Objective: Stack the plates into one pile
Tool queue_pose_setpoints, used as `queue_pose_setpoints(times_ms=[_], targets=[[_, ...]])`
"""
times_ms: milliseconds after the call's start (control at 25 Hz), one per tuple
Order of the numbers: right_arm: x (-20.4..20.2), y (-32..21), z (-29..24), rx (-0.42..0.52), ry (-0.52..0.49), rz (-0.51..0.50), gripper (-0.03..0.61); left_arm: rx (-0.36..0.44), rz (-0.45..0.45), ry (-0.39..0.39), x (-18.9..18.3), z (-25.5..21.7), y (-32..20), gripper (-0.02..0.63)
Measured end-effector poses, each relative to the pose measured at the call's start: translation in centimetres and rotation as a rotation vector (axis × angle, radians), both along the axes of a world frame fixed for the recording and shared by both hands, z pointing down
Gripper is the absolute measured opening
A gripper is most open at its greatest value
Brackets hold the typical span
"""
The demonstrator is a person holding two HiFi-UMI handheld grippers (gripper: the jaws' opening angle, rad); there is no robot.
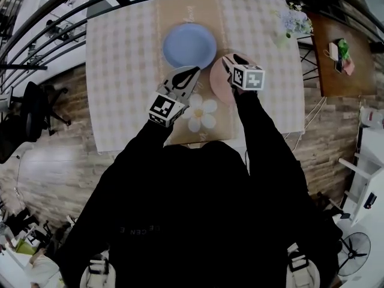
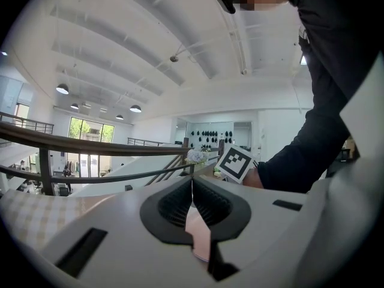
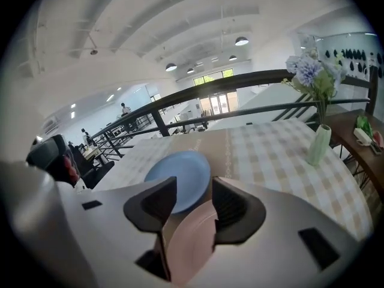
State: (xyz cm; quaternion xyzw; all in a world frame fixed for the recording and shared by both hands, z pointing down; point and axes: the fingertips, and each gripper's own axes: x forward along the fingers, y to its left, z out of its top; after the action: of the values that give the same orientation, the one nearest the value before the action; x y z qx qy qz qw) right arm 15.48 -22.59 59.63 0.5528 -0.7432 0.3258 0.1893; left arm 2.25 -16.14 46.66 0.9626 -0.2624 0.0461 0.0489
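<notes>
- Task objects: a round pale-pink plate (image 1: pixel 217 81) (image 3: pixel 192 239) and a round blue plate (image 1: pixel 189 45) (image 3: pixel 180 176), both over the tan runner (image 1: pixel 180 11) of the check-clothed worktop (image 1: pixel 120 71).
- Right gripper (image 1: pixel 233 62) (image 3: pixel 193 188): the jaws stand a narrow gap apart with the near rim of the pink plate between them. It appears clamped there and tipped up out of level.
- Left gripper (image 1: pixel 193 71) (image 2: pixel 192 182): the jaws meet at the tips. It sits over the runner just left of the pink plate and seems to grasp nothing. A pinkish sliver shows behind the tips; whether this is plate or runner cannot be told.
- Blue plate: lies flat, hollow side up, just beyond the pink plate on the side away from the person, apart from both grippers.
- Orientation: being round, neither plate has a long axis. The pink plate faces hollow side up, its held rim toward the person and its free edge toward the blue plate.
- Step in hand (judged): carrying the pink plate onto the blue one.
- Advice: keep the grip on the rim firm, level the plate before lowering, and centre it over the blue plate so the rims nest. Release only once it rests. Keep the shut left gripper out of the path.
</notes>
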Motion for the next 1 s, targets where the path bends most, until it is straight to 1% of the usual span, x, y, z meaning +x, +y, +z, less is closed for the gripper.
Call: queue_pose_setpoints(times_ms=[160,320,640,840,1000], targets=[[-0.4,-2.5,0.3,-0.008,0.055,-0.030,0.193,-0.011,-0.032,0.009,-0.1,0.2,-1.4,0.020],[-0.9,-4.2,2.0,-0.032,0.088,-0.067,0.193,-0.031,-0.069,0.035,0.5,0.3,-3.2,0.020],[-2.1,-7.2,6.2,-0.119,0.134,-0.104,0.193,-0.025,-0.071,0.019,1.4,1.9,-6.0,0.020],[-2.8,-8.9,8.3,-0.158,0.143,-0.110,0.193,-0.045,-0.089,0.017,1.3,3.7,-7.9,0.020],[-2.8,-9.6,9.9,-0.191,0.173,-0.125,0.193,-0.063,-0.104,0.015,1.0,5.0,-9.2,0.020]])
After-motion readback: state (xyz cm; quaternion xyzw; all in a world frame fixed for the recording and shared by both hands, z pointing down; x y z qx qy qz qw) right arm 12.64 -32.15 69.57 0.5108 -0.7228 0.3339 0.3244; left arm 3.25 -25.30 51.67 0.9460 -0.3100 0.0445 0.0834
